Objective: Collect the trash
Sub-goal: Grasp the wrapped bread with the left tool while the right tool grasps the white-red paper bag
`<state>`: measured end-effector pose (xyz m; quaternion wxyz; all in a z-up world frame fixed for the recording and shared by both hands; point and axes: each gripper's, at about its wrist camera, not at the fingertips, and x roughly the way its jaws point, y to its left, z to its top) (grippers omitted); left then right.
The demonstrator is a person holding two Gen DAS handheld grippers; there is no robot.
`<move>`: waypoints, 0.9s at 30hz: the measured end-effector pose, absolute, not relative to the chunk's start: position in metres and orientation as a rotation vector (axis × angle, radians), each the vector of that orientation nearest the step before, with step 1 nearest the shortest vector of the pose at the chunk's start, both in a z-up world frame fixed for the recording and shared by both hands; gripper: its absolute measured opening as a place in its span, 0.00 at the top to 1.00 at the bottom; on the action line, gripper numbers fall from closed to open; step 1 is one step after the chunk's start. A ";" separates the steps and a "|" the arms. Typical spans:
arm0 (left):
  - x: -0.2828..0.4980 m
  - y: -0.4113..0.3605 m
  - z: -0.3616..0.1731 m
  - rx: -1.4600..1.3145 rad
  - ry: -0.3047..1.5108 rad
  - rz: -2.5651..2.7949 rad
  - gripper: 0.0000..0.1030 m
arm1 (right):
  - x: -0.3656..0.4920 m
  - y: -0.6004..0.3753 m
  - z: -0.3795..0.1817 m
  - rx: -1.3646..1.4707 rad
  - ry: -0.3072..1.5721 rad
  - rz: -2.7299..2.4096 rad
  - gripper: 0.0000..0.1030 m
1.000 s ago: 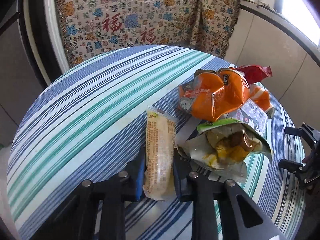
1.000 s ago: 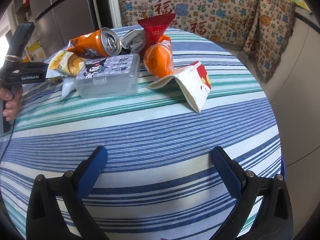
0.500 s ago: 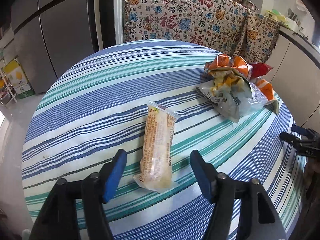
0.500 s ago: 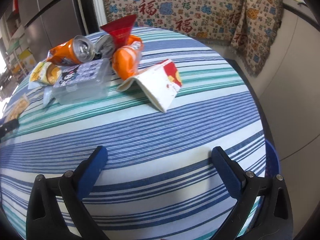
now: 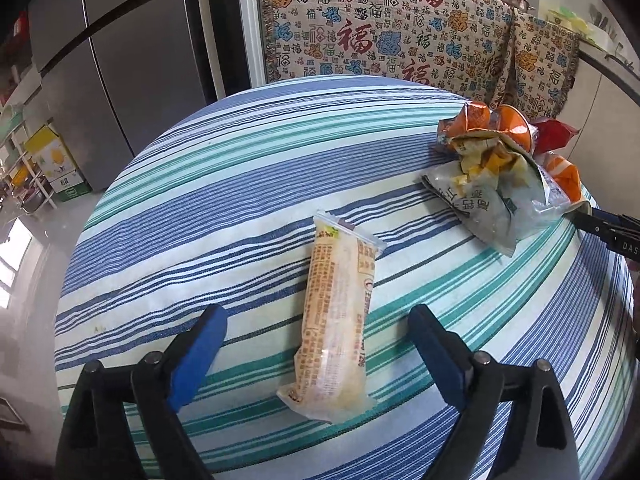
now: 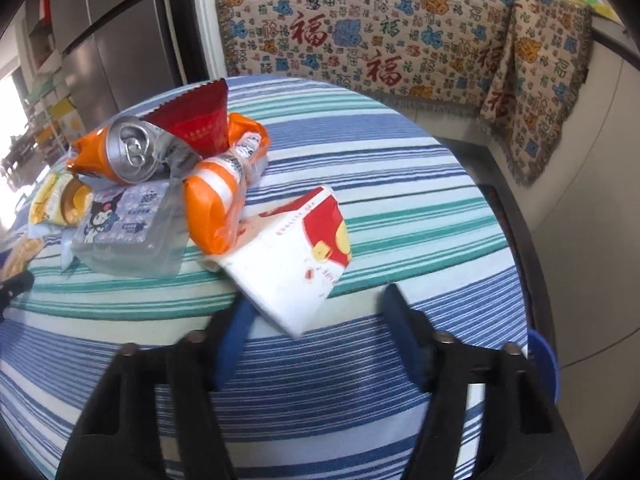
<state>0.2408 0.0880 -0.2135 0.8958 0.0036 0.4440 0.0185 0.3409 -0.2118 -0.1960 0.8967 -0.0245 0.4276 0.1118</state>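
The left hand-held gripper (image 5: 316,354) is wide open and holds nothing. A long pale snack bag (image 5: 338,320) lies flat on the desk (image 5: 224,200) between its two blue fingers (image 5: 198,356). The fingers do not touch the bag; there is a gap on each side. The near end of the bag sits close to the gripper and the far end points away across the desk.

The desk is round and has a cloth with blue, green and white stripes. On its far right side sits a pile of trash (image 5: 504,176), well apart from the snack bag. From the right camera the pile shows an orange can (image 6: 120,154) lying on its side, a red wrapper (image 6: 196,120), an orange wrapper (image 6: 218,196) and a clear box (image 6: 124,236) with a cartoon sticker.

The right hand-held gripper (image 6: 316,312) is open about halfway and holds nothing. A white and red paper bag (image 6: 300,256) lies on the desk at the near edge of the pile. Its near corner reaches in between the gripper's fingers (image 6: 236,336). The left finger looks very close to the bag's edge, but I cannot tell if it touches. This picture is a bit blurry.

A patterned cloth (image 5: 384,36) hangs behind the desk
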 end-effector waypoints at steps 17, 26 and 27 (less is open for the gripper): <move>0.237 0.088 -0.213 0.008 0.921 0.034 0.08 | 0.221 -0.163 -0.191 -0.103 0.918 0.477 0.35; 0.214 0.092 -0.208 -0.008 0.917 -0.105 0.09 | 0.228 -0.157 -0.158 -0.033 0.909 0.480 0.11; 0.215 0.092 -0.207 0.002 0.929 -0.116 0.09 | 0.235 -0.149 -0.159 -0.056 0.935 0.471 0.11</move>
